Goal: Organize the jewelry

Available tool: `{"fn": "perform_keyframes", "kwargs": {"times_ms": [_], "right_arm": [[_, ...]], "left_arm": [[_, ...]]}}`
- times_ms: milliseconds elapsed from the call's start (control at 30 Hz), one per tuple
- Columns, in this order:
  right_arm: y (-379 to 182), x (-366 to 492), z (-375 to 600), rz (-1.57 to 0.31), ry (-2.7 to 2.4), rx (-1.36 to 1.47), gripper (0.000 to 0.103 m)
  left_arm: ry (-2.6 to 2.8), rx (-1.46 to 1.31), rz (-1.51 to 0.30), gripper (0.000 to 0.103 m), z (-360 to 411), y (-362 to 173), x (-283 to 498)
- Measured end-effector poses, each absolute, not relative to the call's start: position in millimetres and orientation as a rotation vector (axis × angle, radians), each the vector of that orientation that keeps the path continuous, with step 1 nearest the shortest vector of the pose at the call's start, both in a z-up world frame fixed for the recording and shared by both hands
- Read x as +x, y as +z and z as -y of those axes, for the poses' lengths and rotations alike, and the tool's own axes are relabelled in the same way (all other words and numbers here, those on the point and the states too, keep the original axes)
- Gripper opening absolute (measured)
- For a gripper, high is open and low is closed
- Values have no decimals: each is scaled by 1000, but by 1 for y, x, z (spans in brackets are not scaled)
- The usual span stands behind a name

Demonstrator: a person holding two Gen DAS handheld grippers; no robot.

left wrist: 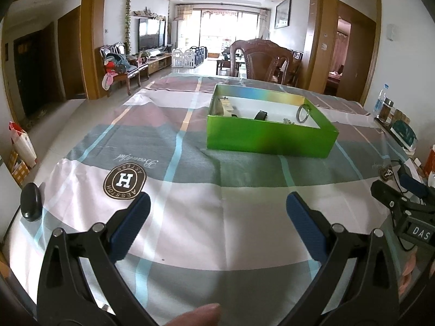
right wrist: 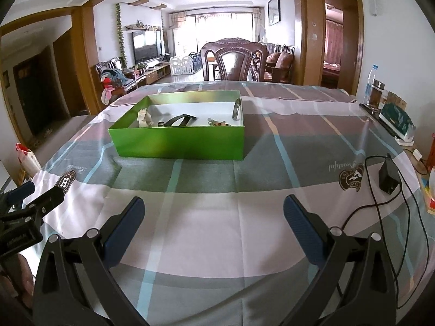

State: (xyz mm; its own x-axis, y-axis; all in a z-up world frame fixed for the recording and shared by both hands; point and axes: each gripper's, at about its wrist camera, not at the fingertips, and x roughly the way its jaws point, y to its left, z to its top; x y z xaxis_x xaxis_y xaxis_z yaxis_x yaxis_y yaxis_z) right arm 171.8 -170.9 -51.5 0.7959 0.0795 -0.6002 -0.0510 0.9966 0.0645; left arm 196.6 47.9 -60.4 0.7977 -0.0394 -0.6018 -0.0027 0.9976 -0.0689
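A green open box (left wrist: 272, 138) (right wrist: 179, 142) stands on the checked tablecloth ahead of both grippers. Inside it lie a metal bangle (left wrist: 303, 113) (right wrist: 237, 109) leaning on the right wall, a dark band (left wrist: 261, 115) (right wrist: 178, 121), a cream piece (left wrist: 225, 107) (right wrist: 144, 118) and small beads (right wrist: 217, 122). My left gripper (left wrist: 217, 212) is open and empty, low over the cloth, well short of the box. My right gripper (right wrist: 213, 216) is open and empty, also short of the box. Each gripper shows at the edge of the other's view.
A black oval case (left wrist: 31, 202) lies at the table's left edge. A black adapter with cable (right wrist: 389, 178) lies at the right. Bottles and boxes (right wrist: 380, 97) stand along the right edge. A wooden chair (right wrist: 233, 61) stands behind the table.
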Motion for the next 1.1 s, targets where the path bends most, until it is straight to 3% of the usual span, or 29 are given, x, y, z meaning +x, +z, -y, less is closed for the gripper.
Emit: {"fn": "perform_keyframes", "kwargs": {"times_ms": [1100], "right_arm": [[-62, 177, 168, -661, 65, 35, 100]], "left_arm": [[-35, -59, -671, 99, -46, -65, 202]]}}
